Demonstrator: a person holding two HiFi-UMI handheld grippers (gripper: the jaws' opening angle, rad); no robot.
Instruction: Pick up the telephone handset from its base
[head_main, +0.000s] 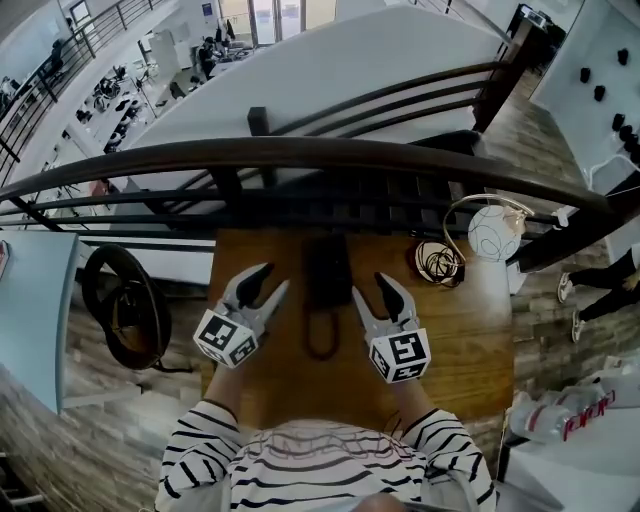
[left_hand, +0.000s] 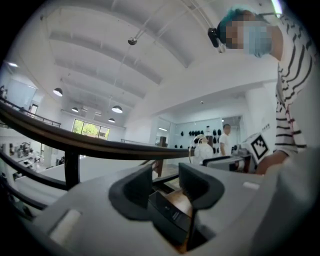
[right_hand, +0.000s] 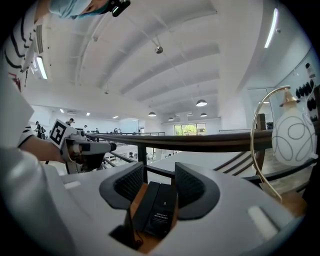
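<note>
A black telephone (head_main: 327, 268) lies in the middle of a wooden table (head_main: 460, 340), with its handset on the base and its cord looped toward me (head_main: 320, 338). My left gripper (head_main: 272, 280) is just left of the phone and my right gripper (head_main: 372, 287) just right of it. Both stand open and hold nothing. In the left gripper view the phone (left_hand: 170, 216) shows low down beyond the open left gripper (left_hand: 165, 182). The right gripper view has the phone (right_hand: 157, 207) lengthwise ahead of the open right gripper (right_hand: 159, 182), with the left gripper (right_hand: 75, 145) across from it.
A dark railing (head_main: 300, 155) runs along the table's far edge, with a drop behind it. At the back right of the table stand a white globe lamp (head_main: 495, 232) with a gold arc and a wire ornament (head_main: 438, 262). A black ring-shaped object (head_main: 120, 305) sits on the floor left of the table.
</note>
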